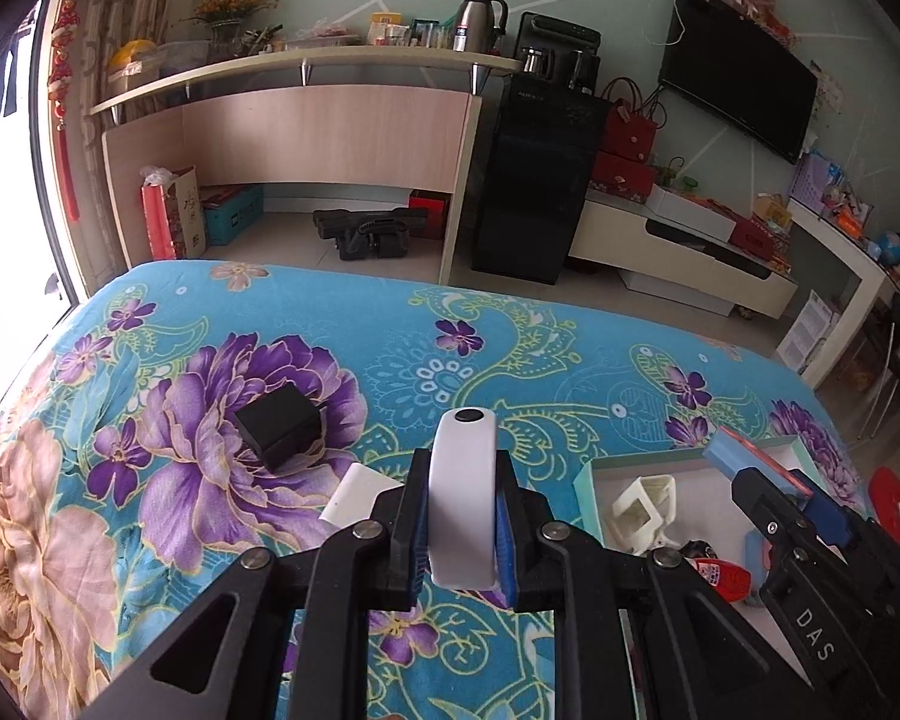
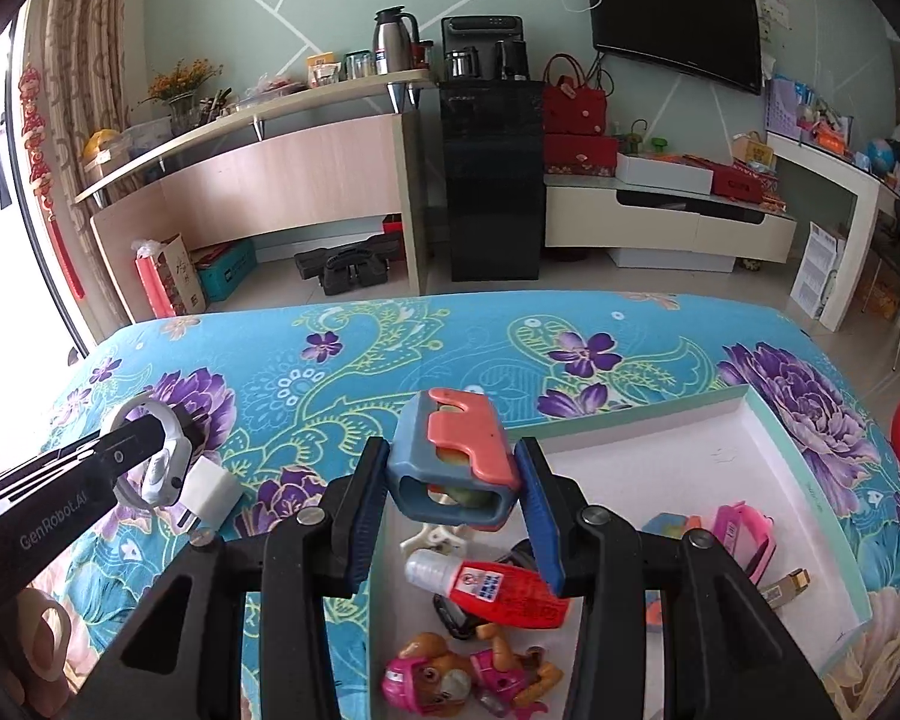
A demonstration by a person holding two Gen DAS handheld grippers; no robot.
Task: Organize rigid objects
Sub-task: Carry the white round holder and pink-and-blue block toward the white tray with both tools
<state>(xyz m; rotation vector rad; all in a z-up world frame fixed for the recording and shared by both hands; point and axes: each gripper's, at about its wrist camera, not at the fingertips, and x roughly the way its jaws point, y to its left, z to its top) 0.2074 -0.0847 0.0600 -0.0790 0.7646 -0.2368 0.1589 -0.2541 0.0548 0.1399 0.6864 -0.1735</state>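
Left gripper (image 1: 459,516) clenched on a white band (image 1: 463,498), held above the bed (image 1: 390,360). Right gripper (image 2: 453,483) grasps a blue-and-coral holder (image 2: 453,462) over the near-left corner of the tray (image 2: 810,480).

Around the left one: white block (image 1: 357,495) just beside its left finger, black cube (image 1: 279,423) farther out on the purple flower print. Nothing between the band and the tray but open bedspread.

Tray already holds a red bottle (image 2: 498,591), toy pups (image 2: 450,675), a pink piece (image 2: 744,534), a white clip (image 1: 642,507) and a small gold-tipped plug (image 2: 789,585).

Surface: turquoise floral bedspread. Beyond it a wood desk (image 1: 306,138) with a cluttered shelf, black cabinet (image 1: 534,180), wall TV (image 1: 738,90), low white unit (image 2: 672,222). Window at left.
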